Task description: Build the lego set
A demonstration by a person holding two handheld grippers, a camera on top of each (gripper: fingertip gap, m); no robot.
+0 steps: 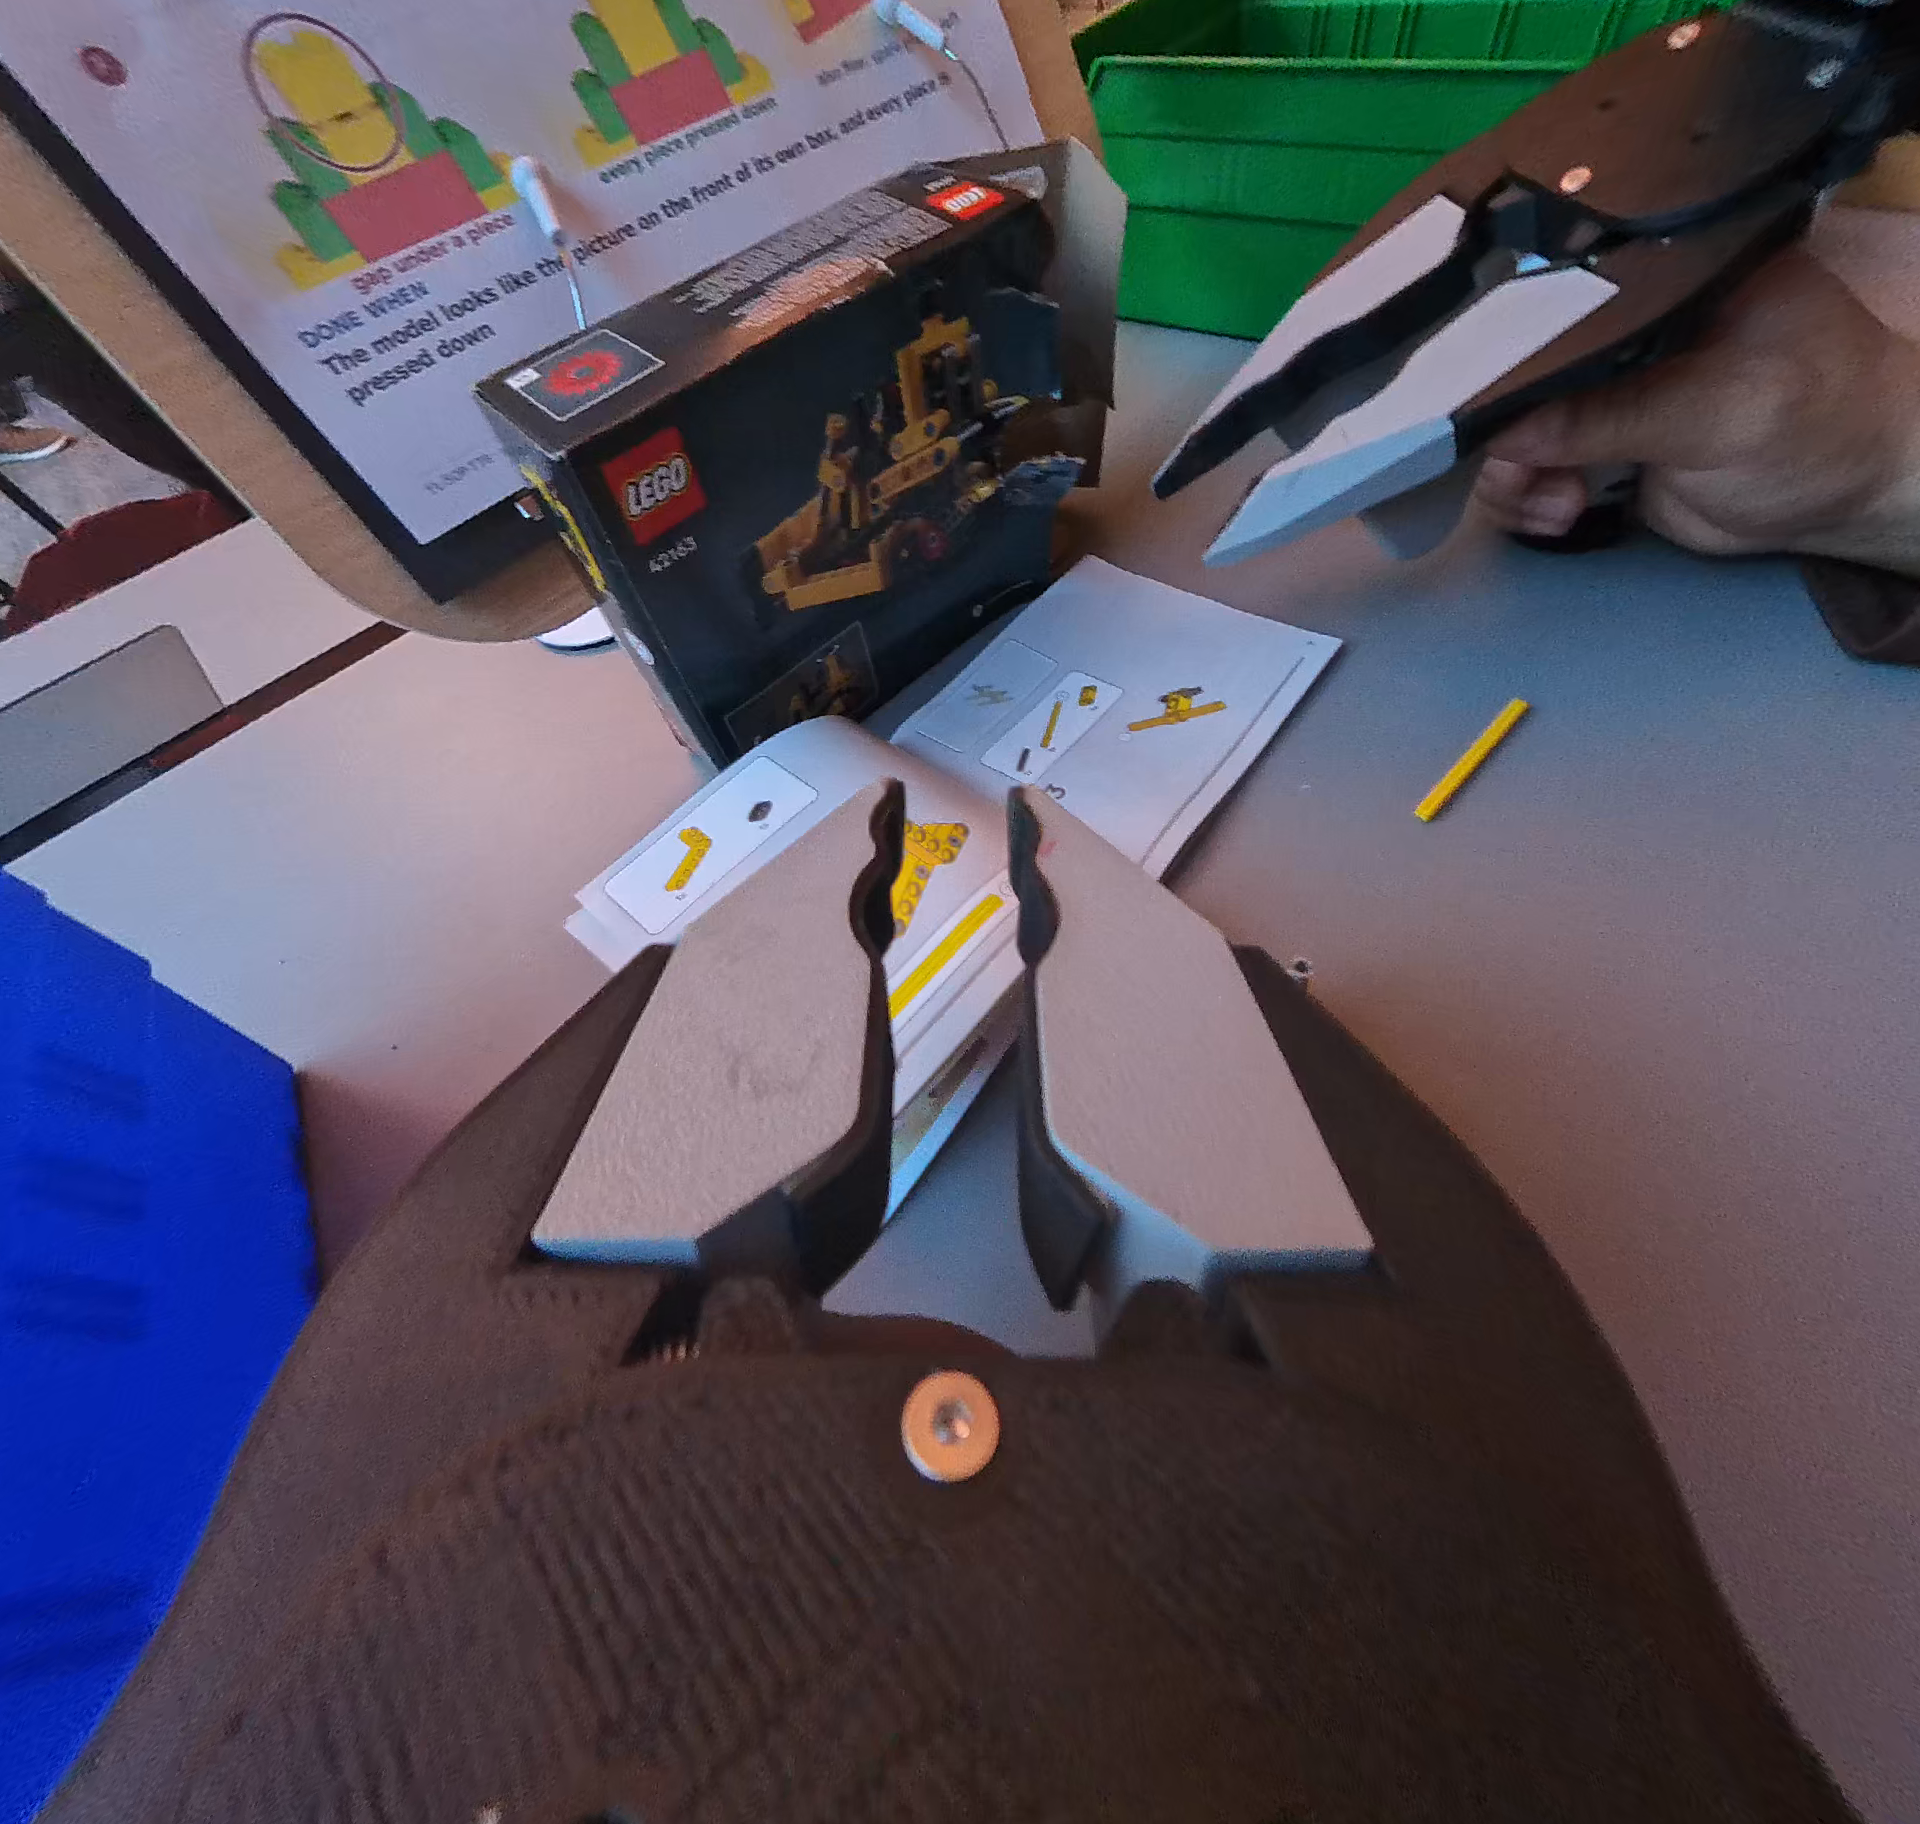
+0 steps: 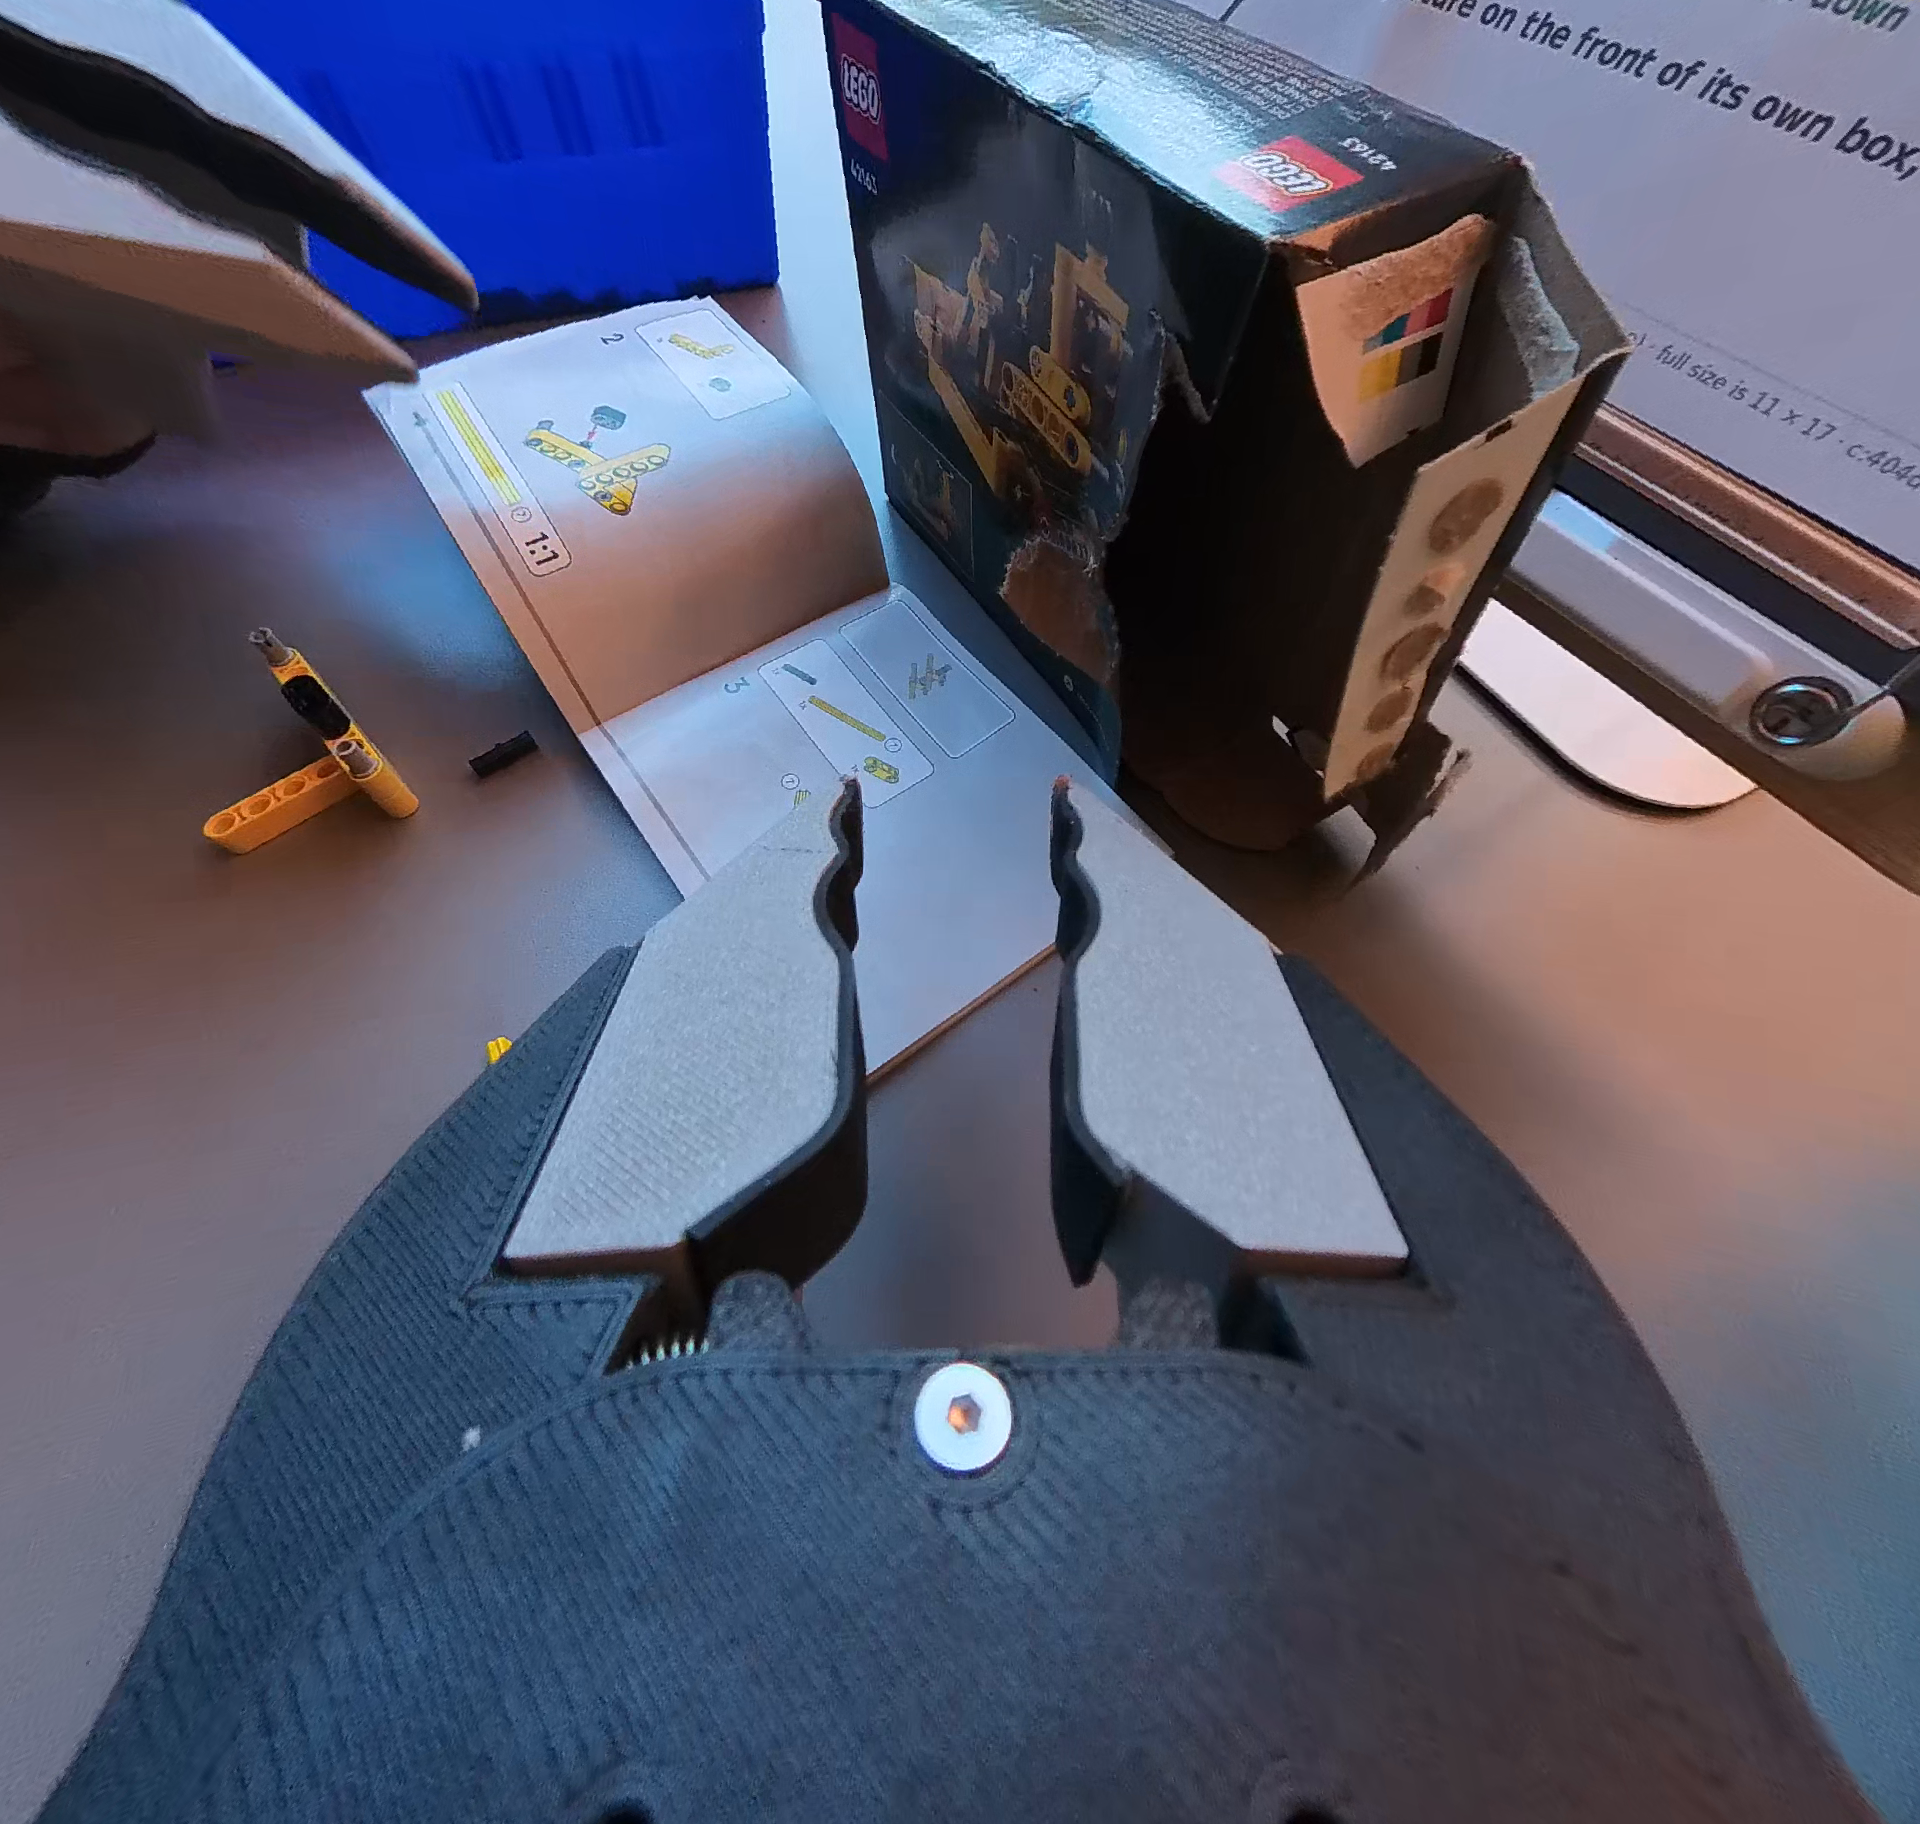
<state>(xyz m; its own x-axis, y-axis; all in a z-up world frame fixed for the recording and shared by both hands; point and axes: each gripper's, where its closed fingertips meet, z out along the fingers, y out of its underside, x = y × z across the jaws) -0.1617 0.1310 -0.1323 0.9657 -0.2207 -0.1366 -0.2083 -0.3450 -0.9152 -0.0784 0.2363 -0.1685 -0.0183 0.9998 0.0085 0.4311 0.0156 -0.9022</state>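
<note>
My left gripper (image 1: 956,808) is open and empty, hovering over the open instruction booklet (image 1: 1122,725). It also shows at the top left of the right wrist view (image 2: 436,335). My right gripper (image 2: 954,787) is open and empty, above the booklet's near page (image 2: 675,527); it shows at the upper right of the left wrist view (image 1: 1190,522). A small yellow beam assembly with grey and black pins (image 2: 312,746) lies on the table left of the booklet. A loose black pin (image 2: 502,753) lies beside it. A long yellow axle (image 1: 1470,761) lies right of the booklet.
The torn black set box (image 1: 790,486) stands behind the booklet, also seen in the right wrist view (image 2: 1091,372). A green bin (image 1: 1351,112) is at the back right, a blue bin (image 2: 520,91) at the left. A printed poster (image 1: 416,112) stands behind the box. The tips of one gripper are about 15 cm away from the tips of the other. About 9 cm separates my left fingertips from the loose black pin (image 2: 502,753).
</note>
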